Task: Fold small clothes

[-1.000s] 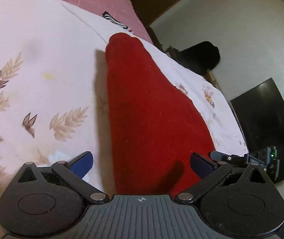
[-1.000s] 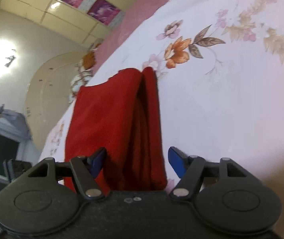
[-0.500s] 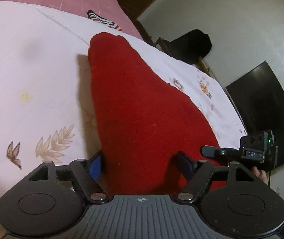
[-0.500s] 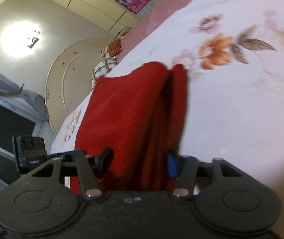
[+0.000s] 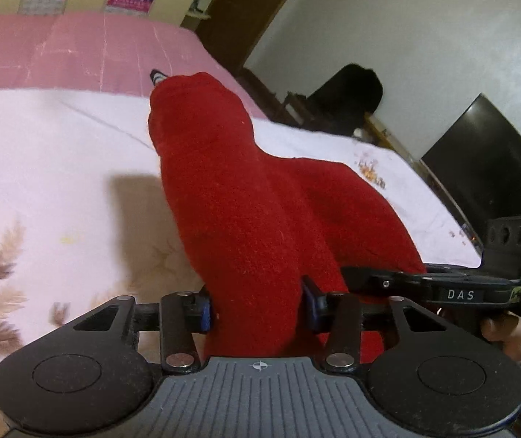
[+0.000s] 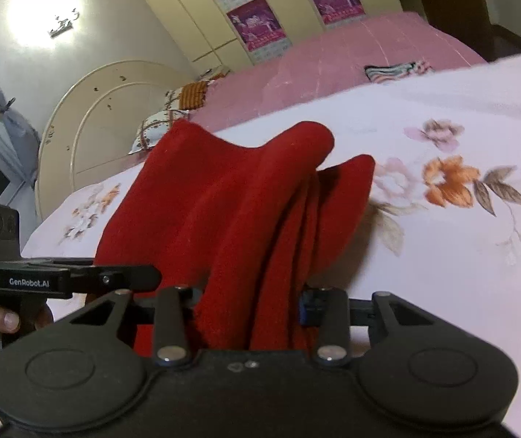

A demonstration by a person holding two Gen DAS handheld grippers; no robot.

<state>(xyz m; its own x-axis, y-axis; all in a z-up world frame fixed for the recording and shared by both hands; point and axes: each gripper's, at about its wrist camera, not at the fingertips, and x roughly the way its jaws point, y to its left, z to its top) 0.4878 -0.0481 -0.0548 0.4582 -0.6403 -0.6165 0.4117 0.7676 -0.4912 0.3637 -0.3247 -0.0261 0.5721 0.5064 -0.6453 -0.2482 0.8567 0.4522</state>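
"DAS" on right tongs [image 5: 388,281], "GenRobot.AI" on left tongs [image 6: 114,277]

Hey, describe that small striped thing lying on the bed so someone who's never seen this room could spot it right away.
Start at the bed, where a pink cover meets the white flowered sheet. Just behind that seam, beyond the red cloth, lies a small folded striped cloth. It is the only dark-and-white striped piece; everything nearby is plain pink, floral or solid red.

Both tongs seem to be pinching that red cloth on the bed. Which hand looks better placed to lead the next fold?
Probably neither: the left tongs and right tongs have both just closed on the red cloth, near edge bunched and raised, so they would likely carry it over the floral sheet together.
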